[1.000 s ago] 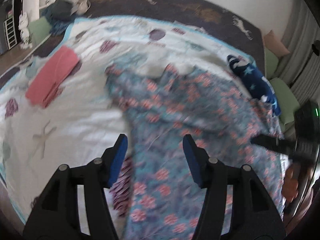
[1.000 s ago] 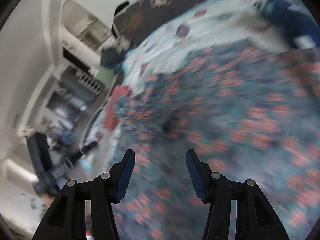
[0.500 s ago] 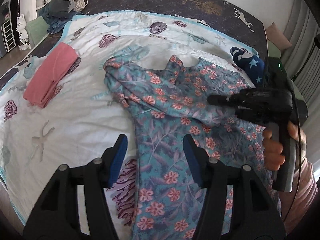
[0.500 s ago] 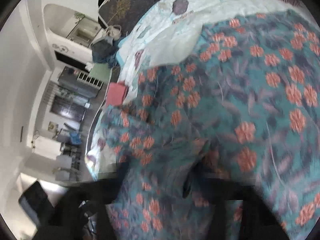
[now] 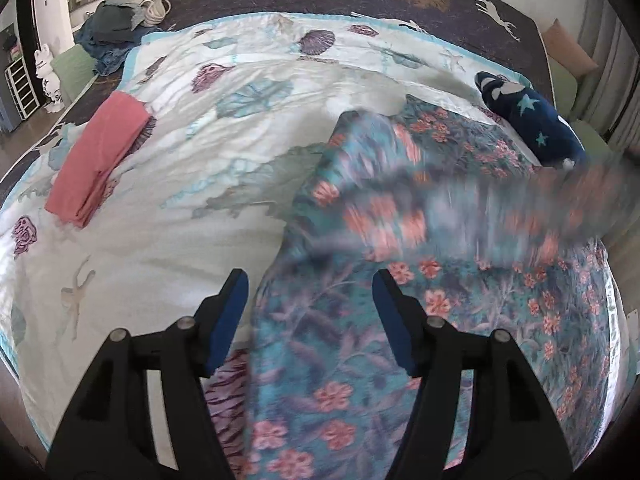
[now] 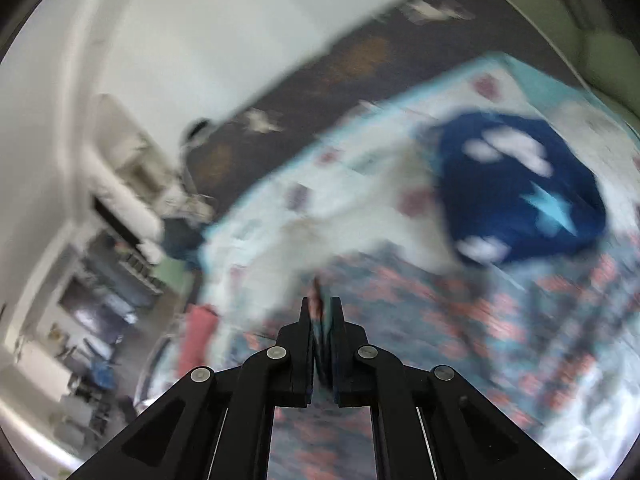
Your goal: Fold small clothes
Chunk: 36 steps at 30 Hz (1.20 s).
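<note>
Right wrist view was motion-blurred throughout; navy star-print garment (image 6: pixel 520 196) smeared. In left wrist view, lifted part of floral garment (image 5: pixel 460 216) was streaked, its right end cut off.

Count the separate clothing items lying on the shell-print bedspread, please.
3: the floral garment at near right, the folded pink garment at left, the navy star-print item at far right. The dark pile lies beyond the bedspread; more may be hidden.
</note>
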Available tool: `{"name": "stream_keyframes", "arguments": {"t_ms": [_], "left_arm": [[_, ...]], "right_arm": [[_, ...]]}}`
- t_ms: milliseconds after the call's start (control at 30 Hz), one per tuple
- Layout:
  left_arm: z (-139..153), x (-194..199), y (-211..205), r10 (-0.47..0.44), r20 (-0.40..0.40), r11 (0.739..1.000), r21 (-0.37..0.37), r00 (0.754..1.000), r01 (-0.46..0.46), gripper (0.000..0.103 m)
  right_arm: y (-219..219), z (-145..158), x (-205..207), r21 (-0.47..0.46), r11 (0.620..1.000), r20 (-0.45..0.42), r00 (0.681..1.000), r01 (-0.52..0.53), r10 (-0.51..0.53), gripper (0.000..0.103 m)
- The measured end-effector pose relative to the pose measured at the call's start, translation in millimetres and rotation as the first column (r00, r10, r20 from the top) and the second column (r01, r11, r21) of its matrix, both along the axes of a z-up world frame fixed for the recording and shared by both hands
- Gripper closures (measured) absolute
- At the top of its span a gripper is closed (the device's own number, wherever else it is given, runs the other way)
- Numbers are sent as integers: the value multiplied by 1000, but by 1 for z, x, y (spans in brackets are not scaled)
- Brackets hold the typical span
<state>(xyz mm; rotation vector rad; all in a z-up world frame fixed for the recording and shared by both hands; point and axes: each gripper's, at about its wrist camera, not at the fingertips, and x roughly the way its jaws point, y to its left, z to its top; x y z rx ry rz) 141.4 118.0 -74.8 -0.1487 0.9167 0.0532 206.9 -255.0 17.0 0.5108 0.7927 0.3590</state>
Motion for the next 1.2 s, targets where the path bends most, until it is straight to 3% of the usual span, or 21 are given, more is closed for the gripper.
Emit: {"name": "stream_keyframes", "arguments": {"t_ms": [200,367,433,500,600,700,867,933,967,1000,1067,1133,1200], "left_arm": [[0,-4,1,30,-3,999,27,1000,-30,38],[4,-11,5,35,7,999,8,999,-35,38],[5,-9,4,29,8,1000,9,1000,-29,38],[5,-7,3,17,8,1000,1,1000,-17,38],[5,-2,1,13,7,1000,0,1000,-13,38],[8,8,-1,1,11,1000,-8,1000,-1,38],[8,29,1,-6,2,1000,-17,1000,6,38],[6,34,5,7,-7,999,-34,1000,-8,38],[5,35,7,14,-5,999,-42,1000,-14,38],[5,34,9,18,-1,999,-48,1000,-18,38],[2,32,12,26,5,998,-50,1000,-25,38],[-2,30,16,43,-1,998,-52,999,-43,38],[-4,27,19,52,0,996,-71,999,-51,38]], "right_arm": [[-71,-62,-12,79,990,-178,979,116,-101,98],[-86,-68,-28,40,995,-179,980,92,-84,93],[-85,-67,-38,1,998,-170,984,61,-60,87],[-82,-69,-48,-45,999,-176,984,24,-32,73],[-72,-76,-55,-81,996,-204,979,-32,15,64],[-65,-87,-50,-52,996,-241,969,-66,52,49],[-61,-107,-21,11,999,-312,949,-47,49,43],[-58,-106,-10,60,998,-295,955,-24,41,100],[-55,-99,-9,84,996,-265,963,-31,52,99],[-49,-80,-14,120,990,-165,982,-70,89,99],[-39,-50,-25,143,982,-40,991,-121,128,99],[-41,-29,-32,164,980,16,994,-109,108,98],[-55,-30,-28,169,985,-14,999,-42,45,97]]}}
